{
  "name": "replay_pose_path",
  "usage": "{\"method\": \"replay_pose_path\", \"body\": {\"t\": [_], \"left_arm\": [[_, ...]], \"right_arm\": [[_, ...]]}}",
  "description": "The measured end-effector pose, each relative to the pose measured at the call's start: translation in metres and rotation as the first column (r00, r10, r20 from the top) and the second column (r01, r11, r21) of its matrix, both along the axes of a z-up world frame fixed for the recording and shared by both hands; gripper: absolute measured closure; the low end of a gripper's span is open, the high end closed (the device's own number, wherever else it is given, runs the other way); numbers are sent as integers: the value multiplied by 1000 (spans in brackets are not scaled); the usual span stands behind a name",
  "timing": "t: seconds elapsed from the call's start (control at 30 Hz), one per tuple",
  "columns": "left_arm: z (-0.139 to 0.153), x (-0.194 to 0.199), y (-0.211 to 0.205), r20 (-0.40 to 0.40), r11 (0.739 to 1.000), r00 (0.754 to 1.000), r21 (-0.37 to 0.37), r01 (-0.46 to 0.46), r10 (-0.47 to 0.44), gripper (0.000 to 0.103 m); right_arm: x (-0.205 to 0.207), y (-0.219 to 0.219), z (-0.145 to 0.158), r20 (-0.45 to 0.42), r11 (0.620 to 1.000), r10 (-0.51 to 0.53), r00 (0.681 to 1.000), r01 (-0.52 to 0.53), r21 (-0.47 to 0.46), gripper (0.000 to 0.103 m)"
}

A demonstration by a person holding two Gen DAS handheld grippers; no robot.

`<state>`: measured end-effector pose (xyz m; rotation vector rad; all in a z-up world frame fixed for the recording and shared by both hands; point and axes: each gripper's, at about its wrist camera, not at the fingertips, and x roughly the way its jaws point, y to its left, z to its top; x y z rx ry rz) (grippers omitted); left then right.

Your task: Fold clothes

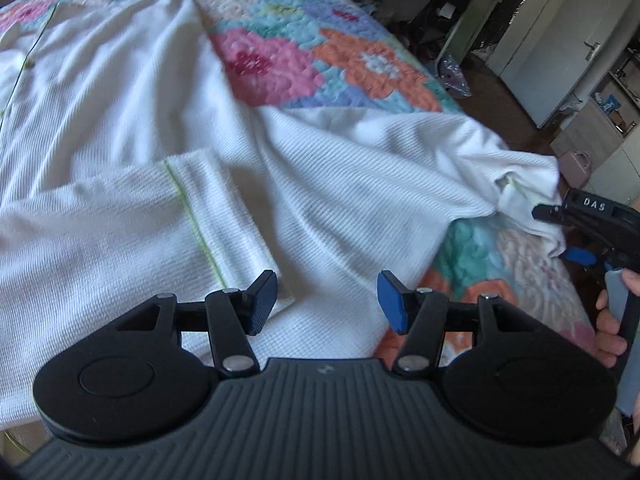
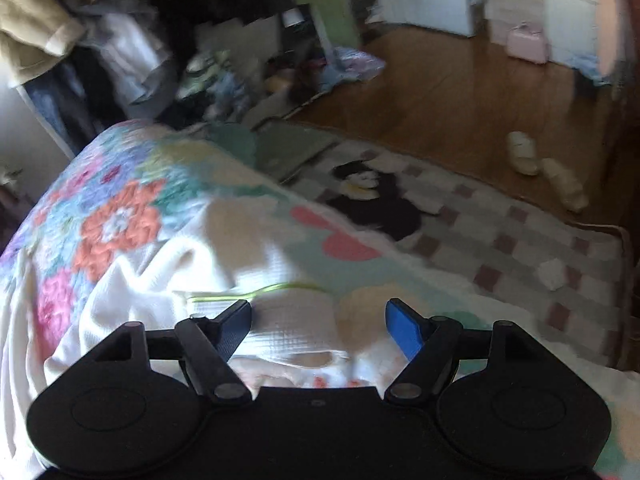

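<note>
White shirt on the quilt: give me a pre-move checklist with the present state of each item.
1. Left gripper jaws apart, nothing between them: ok.
2. Right gripper jaws apart over the sleeve cuff, pads not pressing it: ok.
3. White shirt lying flat: not ok, the right sleeve is bunched at the bed edge.
4. Left sleeve folded in across the body: ok.
5. Floral quilt free of other clothes near the shirt: ok.
6. Collar position: cannot tell.
</note>
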<state>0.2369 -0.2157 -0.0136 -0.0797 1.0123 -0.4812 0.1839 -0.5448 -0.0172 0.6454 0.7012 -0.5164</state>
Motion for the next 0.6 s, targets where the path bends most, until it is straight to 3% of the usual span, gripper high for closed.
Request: {"method": "replay_pose_path", "body": {"t": [0.03,0.1,0.2,0.27,0.37,0.47,0.6], "left_arm": [[-1,0,2,-4,1000,1000,-3,-6,6,48],[-3,0,5,-9,1000,1000,-8,-16,16,48],[-2,-3,10,4,1000,1000,-7,-20,20,48],[0,-7,13,25,1000,999,11,-23,23,48],[6,-16,20,62,1000,998,22,-18,16,48],[15,-27,35,99,1000,995,3,-5,5,48],[29,-43,63,186,999,982,-51,-14,23,46]], "right_arm": [[2,3,1,14,1000,29,999,-29,-2,61],[7,10,6,35,996,83,996,-82,-19,85],[6,30,27,88,988,130,988,-121,-96,86],[4,45,42,173,980,194,966,-183,-79,87],[3,64,61,320,952,293,901,-307,-9,87],[11,86,69,407,878,415,814,-476,58,87],[28,144,76,300,773,616,729,-633,-50,87]]}}
